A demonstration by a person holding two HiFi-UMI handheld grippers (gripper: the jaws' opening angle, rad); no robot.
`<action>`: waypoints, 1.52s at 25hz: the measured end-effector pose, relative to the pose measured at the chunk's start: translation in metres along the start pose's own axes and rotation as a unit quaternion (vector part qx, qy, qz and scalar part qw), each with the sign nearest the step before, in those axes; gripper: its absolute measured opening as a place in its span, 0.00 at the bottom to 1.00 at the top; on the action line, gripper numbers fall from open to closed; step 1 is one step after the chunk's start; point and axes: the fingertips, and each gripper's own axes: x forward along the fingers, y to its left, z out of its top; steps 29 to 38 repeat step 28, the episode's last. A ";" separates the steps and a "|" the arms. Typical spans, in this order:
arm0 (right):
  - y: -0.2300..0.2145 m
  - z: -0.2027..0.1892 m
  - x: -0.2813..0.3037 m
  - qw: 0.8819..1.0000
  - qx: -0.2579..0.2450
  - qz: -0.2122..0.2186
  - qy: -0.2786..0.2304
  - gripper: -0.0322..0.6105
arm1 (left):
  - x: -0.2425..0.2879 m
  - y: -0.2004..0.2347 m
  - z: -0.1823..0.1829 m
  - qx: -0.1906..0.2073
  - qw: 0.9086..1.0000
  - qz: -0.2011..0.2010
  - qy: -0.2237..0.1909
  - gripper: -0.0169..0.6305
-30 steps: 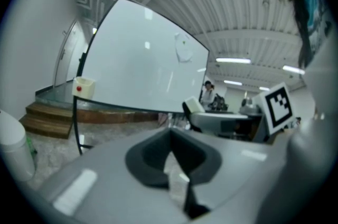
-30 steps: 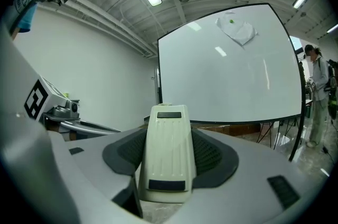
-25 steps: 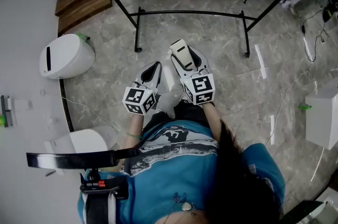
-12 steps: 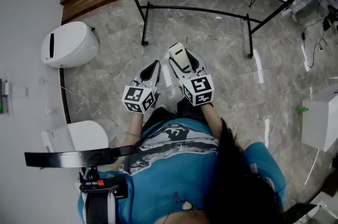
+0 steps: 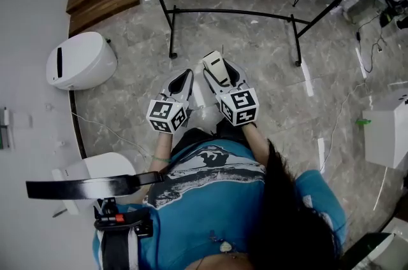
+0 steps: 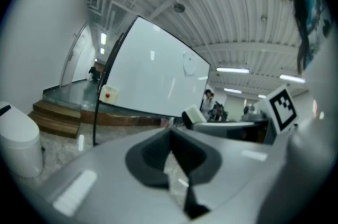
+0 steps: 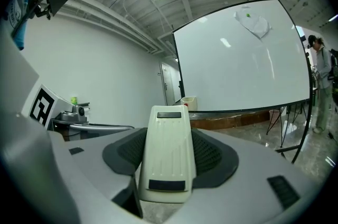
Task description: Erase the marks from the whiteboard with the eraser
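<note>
No word, number or brand can be read anywhere. The marker cube at the left (image 5: 167,117) and the marker cube at the right (image 5: 240,107) bear black-and-white square codes (patterns, not letters). The eraser (image 7: 168,151) carries two dark label strips, neither showing any legible print. The person's blue shirt (image 5: 207,173) has a dark print too distorted to read. The whiteboard (image 7: 240,59) shows one faint smudge, not writing.

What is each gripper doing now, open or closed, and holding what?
Left gripper: closed, holding nothing.
Right gripper: closed on the whiteboard eraser.
</note>
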 end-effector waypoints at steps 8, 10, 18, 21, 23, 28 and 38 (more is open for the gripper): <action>-0.001 0.002 0.001 1.000 0.000 -0.018 0.002 0.46 | 0.000 0.002 0.003 0.004 1.000 -0.017 -0.002 0.03; -0.003 0.002 0.000 1.000 -0.001 -0.023 0.003 0.46 | 0.000 0.002 0.003 0.005 1.000 -0.018 -0.004 0.03; -0.008 0.004 -0.007 0.999 -0.002 -0.035 0.010 0.46 | 0.004 -0.004 0.006 0.005 1.000 -0.028 -0.006 0.03; -0.012 0.005 -0.012 0.999 0.004 -0.040 0.012 0.46 | 0.007 -0.010 0.006 0.005 0.999 -0.034 -0.005 0.03; -0.015 0.003 -0.014 0.999 0.005 -0.043 0.013 0.46 | 0.009 -0.012 0.006 0.005 0.999 -0.037 -0.004 0.03; -0.024 0.000 -0.018 0.999 0.005 -0.048 0.015 0.46 | 0.017 -0.016 0.003 0.007 0.999 -0.042 -0.004 0.03; -0.024 0.000 -0.018 0.999 0.005 -0.048 0.015 0.46 | 0.017 -0.016 0.003 0.007 0.999 -0.042 -0.004 0.03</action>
